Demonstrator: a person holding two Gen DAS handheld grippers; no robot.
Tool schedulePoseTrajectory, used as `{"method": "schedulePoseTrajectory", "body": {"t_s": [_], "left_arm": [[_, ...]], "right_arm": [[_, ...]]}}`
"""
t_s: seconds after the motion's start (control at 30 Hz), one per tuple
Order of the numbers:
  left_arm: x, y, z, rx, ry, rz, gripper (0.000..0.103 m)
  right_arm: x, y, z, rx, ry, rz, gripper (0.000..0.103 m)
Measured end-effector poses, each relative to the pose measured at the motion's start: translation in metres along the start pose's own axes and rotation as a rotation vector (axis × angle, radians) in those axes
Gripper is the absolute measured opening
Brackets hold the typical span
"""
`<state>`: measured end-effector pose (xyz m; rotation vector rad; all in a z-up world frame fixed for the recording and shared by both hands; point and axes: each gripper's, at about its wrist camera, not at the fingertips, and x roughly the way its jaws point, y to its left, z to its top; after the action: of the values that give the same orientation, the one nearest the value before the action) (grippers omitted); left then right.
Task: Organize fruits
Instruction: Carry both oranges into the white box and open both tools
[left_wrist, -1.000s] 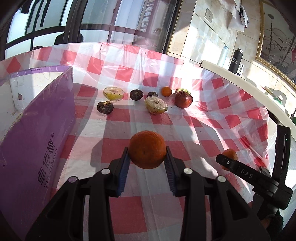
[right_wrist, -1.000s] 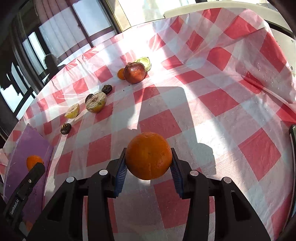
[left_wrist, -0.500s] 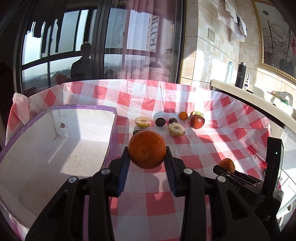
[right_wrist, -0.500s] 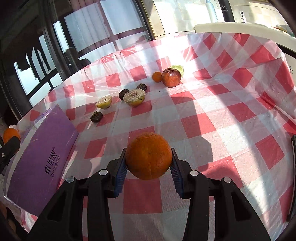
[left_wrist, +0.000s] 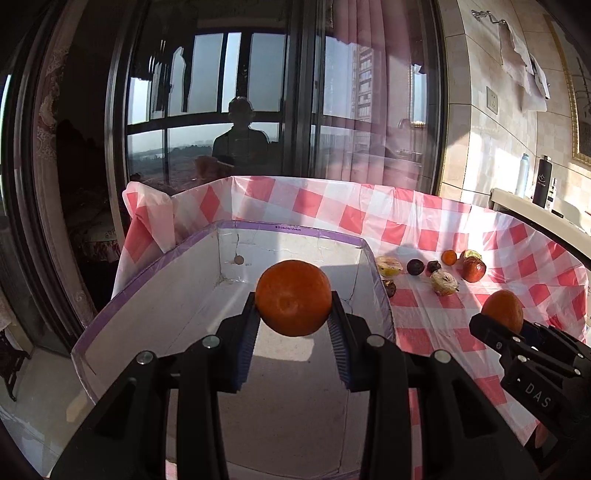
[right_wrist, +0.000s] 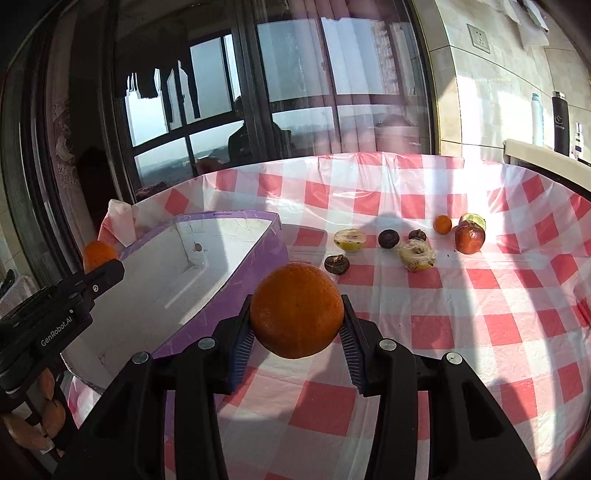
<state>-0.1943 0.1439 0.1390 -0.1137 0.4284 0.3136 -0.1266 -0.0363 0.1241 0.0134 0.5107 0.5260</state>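
A red-and-white checked cloth (right_wrist: 461, 325) covers the tabletop across the lower right of the frame. Dark-framed windows (left_wrist: 221, 110) fill the upper left, with a person's reflection (left_wrist: 240, 140) in the glass. At the far right edge, a black bottle (left_wrist: 542, 181) and a white bottle (left_wrist: 522, 174) stand against the tiled wall (left_wrist: 480, 129).

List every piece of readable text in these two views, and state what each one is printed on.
"DAS": on the right gripper, seen from the left wrist view.
"GenRobot.AI": on the left gripper, seen from the right wrist view.
Small print on the box rim: too small to read.
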Motion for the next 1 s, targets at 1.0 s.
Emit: {"method": "schedulePoseTrajectory", "body": {"t_s": [1.0], "left_arm": [[0.07,0.083,-0.026,0.228,0.403,0.207,0.052]], "right_arm": [[0.13,0.152,-0.015,-0.655,0.583,0.111,0.044]]}}
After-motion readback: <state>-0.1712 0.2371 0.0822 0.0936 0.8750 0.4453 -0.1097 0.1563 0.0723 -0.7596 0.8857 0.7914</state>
